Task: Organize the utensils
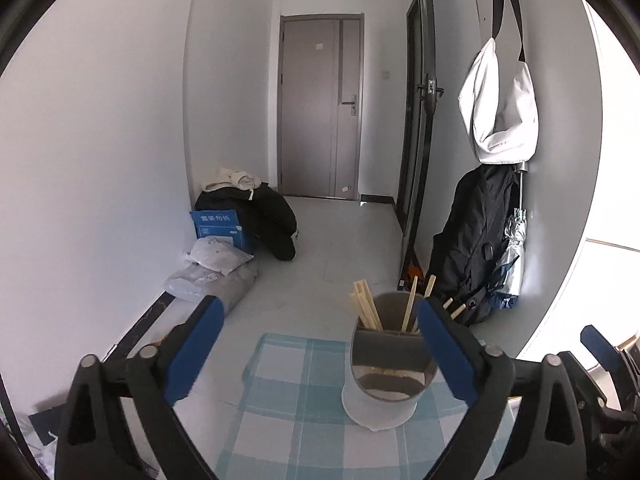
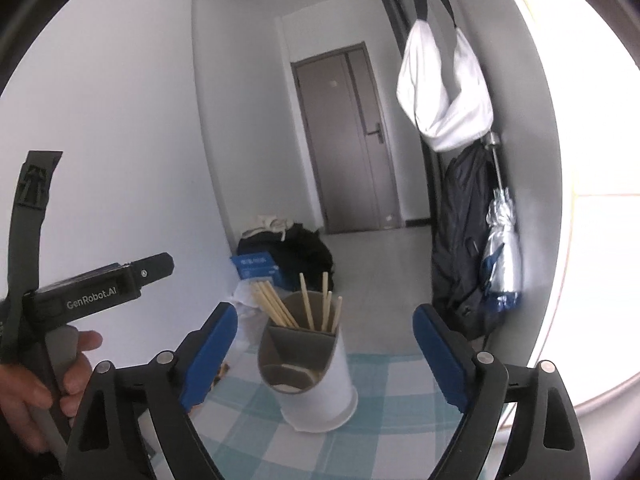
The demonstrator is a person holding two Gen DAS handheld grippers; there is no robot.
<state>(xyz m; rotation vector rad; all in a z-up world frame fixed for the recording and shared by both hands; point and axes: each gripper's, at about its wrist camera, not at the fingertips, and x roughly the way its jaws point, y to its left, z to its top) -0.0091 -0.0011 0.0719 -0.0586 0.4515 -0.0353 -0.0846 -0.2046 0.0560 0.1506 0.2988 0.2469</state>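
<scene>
The left gripper's blue finger [image 1: 444,344] covers the right rim of the utensil holder [image 1: 386,364] and the lower parts of several chopsticks [image 1: 410,308] there. The holder's front compartment [image 2: 290,376] holds something pale and dark that cannot be identified. The checked tablecloth [image 2: 384,412] runs off the bottom edge, and the print on the blue box [image 1: 218,226] is too small to read.

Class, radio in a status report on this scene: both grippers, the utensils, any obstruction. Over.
Left gripper open, empty. Right gripper open, empty. Chopsticks standing in utensil holder on checked tablecloth. Nothing blocking the holder. Over.
</scene>
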